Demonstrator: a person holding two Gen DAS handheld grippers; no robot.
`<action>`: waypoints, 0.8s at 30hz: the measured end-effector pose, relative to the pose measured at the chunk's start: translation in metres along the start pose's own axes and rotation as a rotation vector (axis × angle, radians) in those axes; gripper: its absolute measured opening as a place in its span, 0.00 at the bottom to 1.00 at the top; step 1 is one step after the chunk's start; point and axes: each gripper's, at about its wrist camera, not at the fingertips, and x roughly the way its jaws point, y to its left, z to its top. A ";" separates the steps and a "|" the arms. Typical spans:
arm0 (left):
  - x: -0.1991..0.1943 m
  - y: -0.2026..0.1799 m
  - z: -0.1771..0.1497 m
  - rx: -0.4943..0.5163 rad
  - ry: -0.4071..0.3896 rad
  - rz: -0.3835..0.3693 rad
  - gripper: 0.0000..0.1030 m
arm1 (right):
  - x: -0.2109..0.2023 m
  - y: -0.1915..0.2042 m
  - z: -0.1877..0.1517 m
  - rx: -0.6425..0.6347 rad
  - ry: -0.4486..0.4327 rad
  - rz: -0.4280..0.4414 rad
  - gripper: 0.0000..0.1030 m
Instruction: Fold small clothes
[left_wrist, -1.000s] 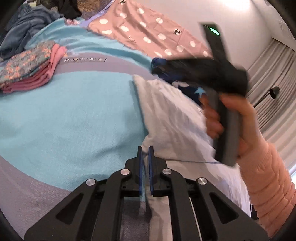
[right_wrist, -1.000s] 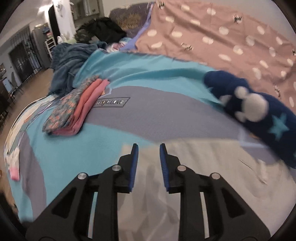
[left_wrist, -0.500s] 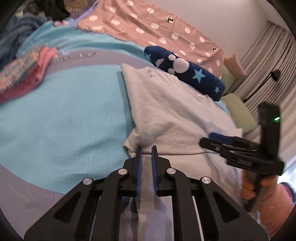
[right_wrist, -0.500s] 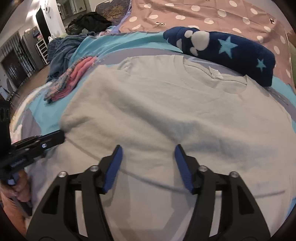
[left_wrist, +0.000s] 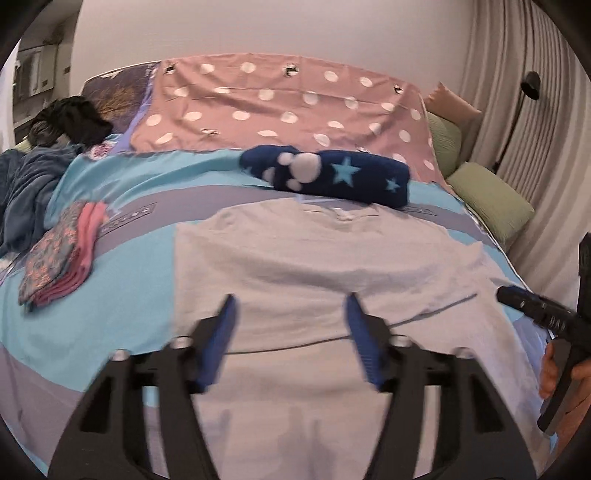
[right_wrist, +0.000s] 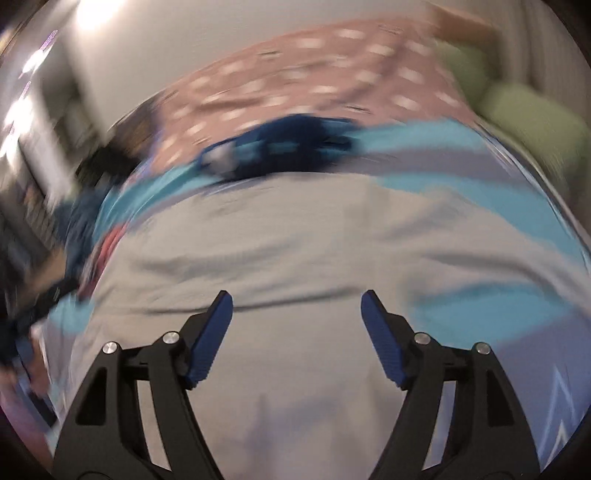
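A pale grey T-shirt (left_wrist: 325, 258) lies spread flat across the teal-and-grey bedspread (left_wrist: 122, 295), filling the ground directly ahead of and beneath both sets of jaws, its neckline at the far end beyond the fingertips. The left gripper (left_wrist: 290, 325) hovers over the shirt's lower body with its jaws wide apart and nothing between them; the right gripper (right_wrist: 297, 325), seen through heavy motion blur, is likewise spread wide and empty above the same cloth. Beyond the shirt's collar sits a navy star-patterned roll (left_wrist: 328, 177); well off to the left of the left jaws rests a folded pink and floral stack (left_wrist: 59, 254). The shirt looks light, limp and prone to wrinkle, so a pinch at a side edge, sleeve or hem corner seems the surest hold for the fold.
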 end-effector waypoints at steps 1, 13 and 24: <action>0.003 -0.007 0.000 -0.002 0.002 -0.008 0.76 | -0.003 -0.023 0.001 0.064 0.000 -0.011 0.71; 0.055 -0.104 -0.008 0.121 0.113 -0.028 0.80 | -0.044 -0.317 -0.058 0.889 -0.089 -0.159 0.68; 0.076 -0.125 -0.007 0.175 0.131 0.018 0.80 | -0.012 -0.374 -0.039 0.998 -0.126 -0.311 0.08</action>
